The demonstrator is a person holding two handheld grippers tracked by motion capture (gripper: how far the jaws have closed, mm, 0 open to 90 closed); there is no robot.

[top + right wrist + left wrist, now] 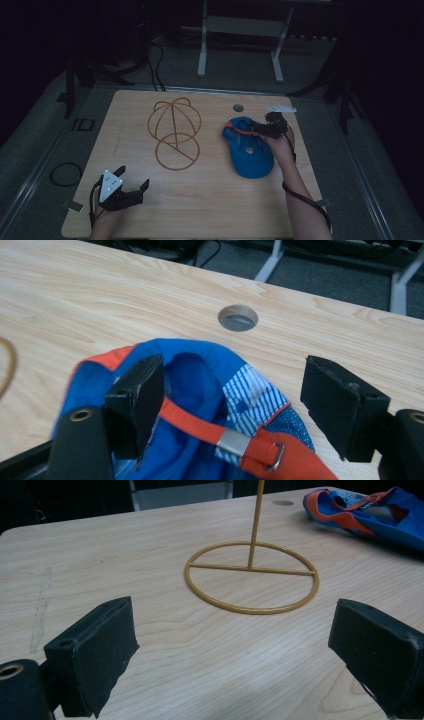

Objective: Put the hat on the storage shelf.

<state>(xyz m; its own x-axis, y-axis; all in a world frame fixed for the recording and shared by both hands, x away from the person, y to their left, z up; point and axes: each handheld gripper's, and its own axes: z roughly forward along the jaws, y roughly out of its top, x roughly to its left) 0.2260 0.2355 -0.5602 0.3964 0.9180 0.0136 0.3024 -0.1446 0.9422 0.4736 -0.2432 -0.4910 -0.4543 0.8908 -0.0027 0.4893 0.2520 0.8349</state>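
A blue cap with an orange strap lies upside down on the right half of the wooden table. My right gripper hovers over the cap's back edge and is open. In the right gripper view its jaws stand wide on either side of the orange strap and its metal buckle, and the pads do not press on them. A gold wire hat stand stands mid-table. My left gripper rests open near the front left corner and faces the stand's base ring; nothing is between its jaws. The cap also shows at the top right of that view.
A round cable hole sits in the tabletop just behind the cap. A white metal frame stands on the floor beyond the table. A dark cable loop lies on the floor at the left.
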